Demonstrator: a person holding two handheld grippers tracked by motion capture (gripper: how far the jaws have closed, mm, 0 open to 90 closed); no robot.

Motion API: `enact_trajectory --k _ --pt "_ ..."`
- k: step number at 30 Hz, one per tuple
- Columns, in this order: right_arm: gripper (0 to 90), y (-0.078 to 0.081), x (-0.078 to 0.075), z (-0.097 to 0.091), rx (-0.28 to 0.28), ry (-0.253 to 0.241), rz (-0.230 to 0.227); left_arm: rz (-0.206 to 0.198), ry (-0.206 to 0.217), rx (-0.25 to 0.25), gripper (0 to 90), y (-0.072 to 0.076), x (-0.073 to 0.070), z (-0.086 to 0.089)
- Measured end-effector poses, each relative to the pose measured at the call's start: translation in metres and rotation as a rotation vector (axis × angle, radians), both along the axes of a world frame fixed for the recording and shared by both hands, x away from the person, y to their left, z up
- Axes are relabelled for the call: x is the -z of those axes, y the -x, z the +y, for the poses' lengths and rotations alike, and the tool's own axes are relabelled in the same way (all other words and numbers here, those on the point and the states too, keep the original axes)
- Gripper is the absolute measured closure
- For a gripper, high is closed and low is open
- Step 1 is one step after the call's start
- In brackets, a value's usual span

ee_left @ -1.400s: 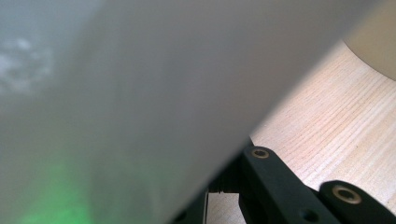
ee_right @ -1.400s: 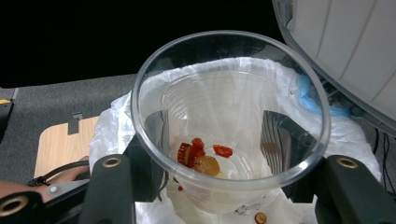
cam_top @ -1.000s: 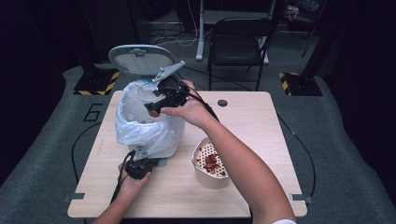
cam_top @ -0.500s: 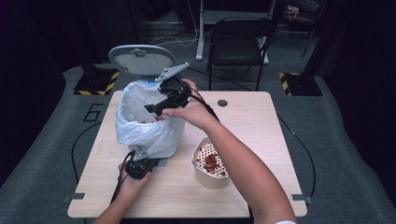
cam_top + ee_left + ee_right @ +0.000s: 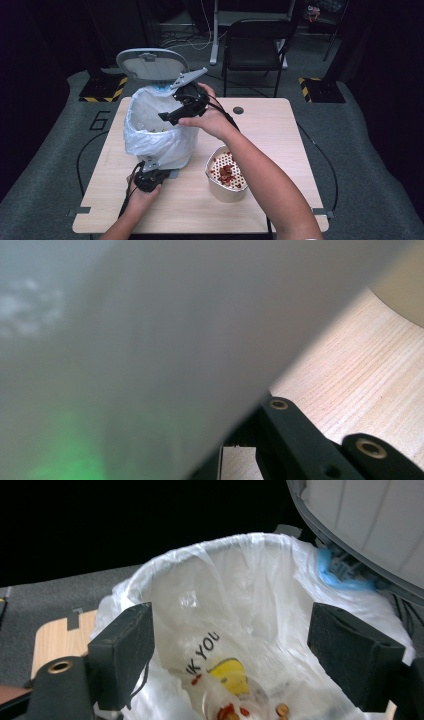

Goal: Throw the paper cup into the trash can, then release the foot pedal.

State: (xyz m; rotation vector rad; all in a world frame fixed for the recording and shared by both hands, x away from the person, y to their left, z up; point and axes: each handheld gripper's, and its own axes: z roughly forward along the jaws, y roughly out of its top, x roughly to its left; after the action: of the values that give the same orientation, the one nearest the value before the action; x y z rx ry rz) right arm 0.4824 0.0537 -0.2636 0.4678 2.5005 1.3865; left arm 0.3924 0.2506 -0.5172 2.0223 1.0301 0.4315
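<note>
Hovering over the lined bin [image 5: 155, 132], the right gripper [image 5: 240, 645] has just spread empty, a cup inside; the left gripper [image 5: 150, 179], apparently clamped shut, steadies its near base.

Two black jaws spread wide at lower left and right with nothing between them, having just opened, white bag [image 5: 250, 610] lining a bin at centre, scraps [image 5: 235, 710] at bottom, grey lid [image 5: 365, 525] upper right, table [image 5: 55, 640] corner at left.
</note>
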Motion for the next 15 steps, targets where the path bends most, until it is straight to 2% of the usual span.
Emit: enact_trajectory --k 4,5,6,7,10,11,15 --pt "20.2 0.003 -0.001 -0.011 0.007 -0.01 -0.001 0.006 0.007 -0.001 90.0 0.001 0.0 0.0" --pt "20.9 0.004 0.0 -0.014 0.011 -0.007 -0.001 0.028 0.03 -0.029 90.0 0.003 0.0 -0.003" --pt "21.6 0.004 0.0 -0.018 0.012 -0.006 -0.005 0.019 0.028 -0.034 90.0 0.003 0.0 -0.002" --pt "21.6 0.005 0.001 -0.022 0.016 0.009 0.002 0.027 0.036 -0.034 90.0 0.003 0.001 -0.003" --pt "21.7 0.007 0.002 -0.027 0.024 0.008 -0.003 0.025 0.038 -0.023 90.0 0.002 0.001 -0.002" --pt "23.2 0.009 0.002 -0.036 0.03 -0.001 -0.007 0.028 0.041 -0.023 90.0 0.001 0.001 -0.002" --pt "23.8 0.01 0.002 -0.049 0.045 -0.003 -0.001 0.032 0.04 -0.024 90.0 0.002 0.0 -0.001"
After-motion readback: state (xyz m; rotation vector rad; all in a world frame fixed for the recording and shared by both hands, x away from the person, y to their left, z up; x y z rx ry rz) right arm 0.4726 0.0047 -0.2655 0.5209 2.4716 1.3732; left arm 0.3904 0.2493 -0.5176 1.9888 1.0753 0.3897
